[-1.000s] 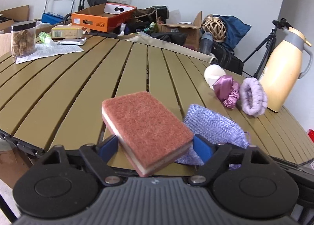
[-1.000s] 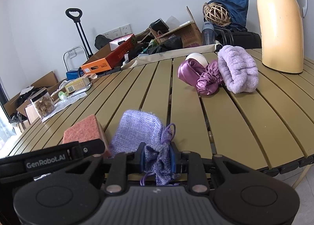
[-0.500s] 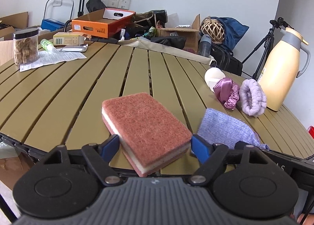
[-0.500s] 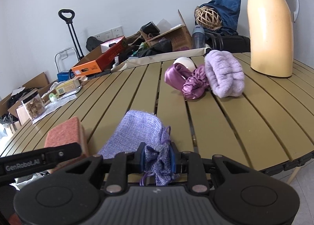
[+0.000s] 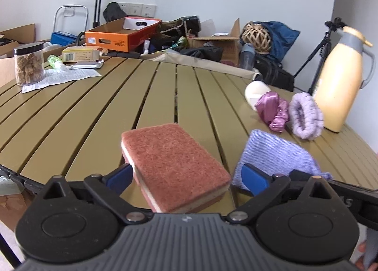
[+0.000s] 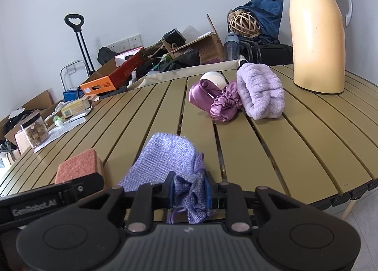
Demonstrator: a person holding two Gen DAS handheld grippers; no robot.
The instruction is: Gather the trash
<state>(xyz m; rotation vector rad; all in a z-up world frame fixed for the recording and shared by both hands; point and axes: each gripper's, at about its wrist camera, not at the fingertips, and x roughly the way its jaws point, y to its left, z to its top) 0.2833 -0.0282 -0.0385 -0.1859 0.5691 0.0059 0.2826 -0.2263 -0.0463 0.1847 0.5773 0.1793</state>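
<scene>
Two tools: left tool (image 5: 186, 180) just spread wide around the sponge (image 5: 174, 164); right tool (image 6: 189, 191) clenches the purple pouch (image 6: 165, 162).

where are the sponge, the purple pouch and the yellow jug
sponge (image 5: 174, 160), left wrist view, middle of its rough top
purple pouch (image 6: 165, 155), right wrist view, woven body
yellow jug (image 6: 316, 34), right wrist view, middle of its body

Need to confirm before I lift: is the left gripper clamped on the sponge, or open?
Open. The left gripper has just been opening; the sponge lies between its blue pads, with a clear gap on the right side.
</scene>
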